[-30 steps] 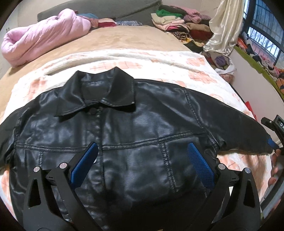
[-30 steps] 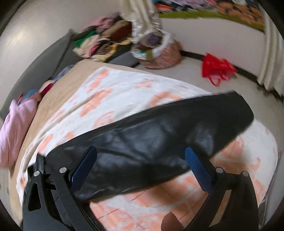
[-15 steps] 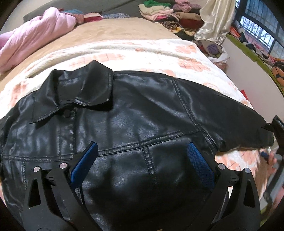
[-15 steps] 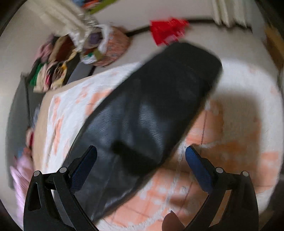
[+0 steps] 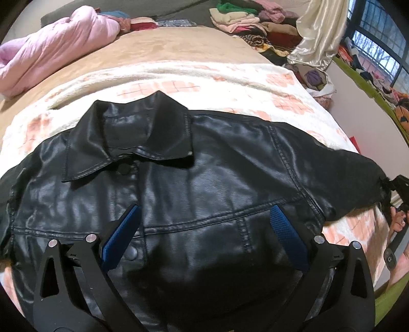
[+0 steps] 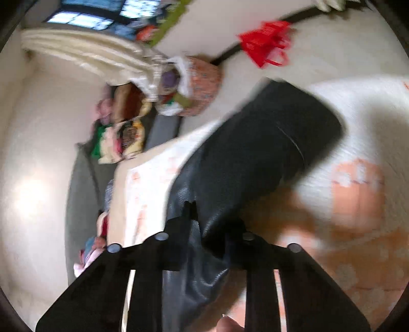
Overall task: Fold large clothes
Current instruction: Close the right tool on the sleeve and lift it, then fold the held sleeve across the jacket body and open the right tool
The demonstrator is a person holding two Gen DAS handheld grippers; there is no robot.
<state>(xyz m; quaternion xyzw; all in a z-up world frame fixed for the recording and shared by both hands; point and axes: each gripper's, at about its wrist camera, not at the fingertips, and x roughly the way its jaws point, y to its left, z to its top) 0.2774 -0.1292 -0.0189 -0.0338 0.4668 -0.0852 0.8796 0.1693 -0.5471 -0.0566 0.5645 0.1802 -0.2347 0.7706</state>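
I note a white blanket with orange checks [image 5: 286, 104] spread over a tan bed [image 5: 163, 46]. A pink quilt [image 5: 51, 58] lies bunched at its far left corner. Stacked clothes [image 5: 245, 18] sit beyond it beside a cream curtain [image 5: 319, 28]. A red bag [image 6: 265, 43] and a patterned basket [image 6: 202, 86] stand on the floor.

Blurred view. Right gripper [image 6: 207, 237] jaws closing w/ the black leather jacket sleeve [image 6: 258, 153] between them, fabric bunched at the tips. Sleeve runs up-right over white fleece blanket w/ orange patches [image 6: 358, 194]. Behind: orange woven basket [image 6: 204, 86], red plastic bag [image 6: 265, 42] on floor, pile of folded clothes [image 6: 117, 138].
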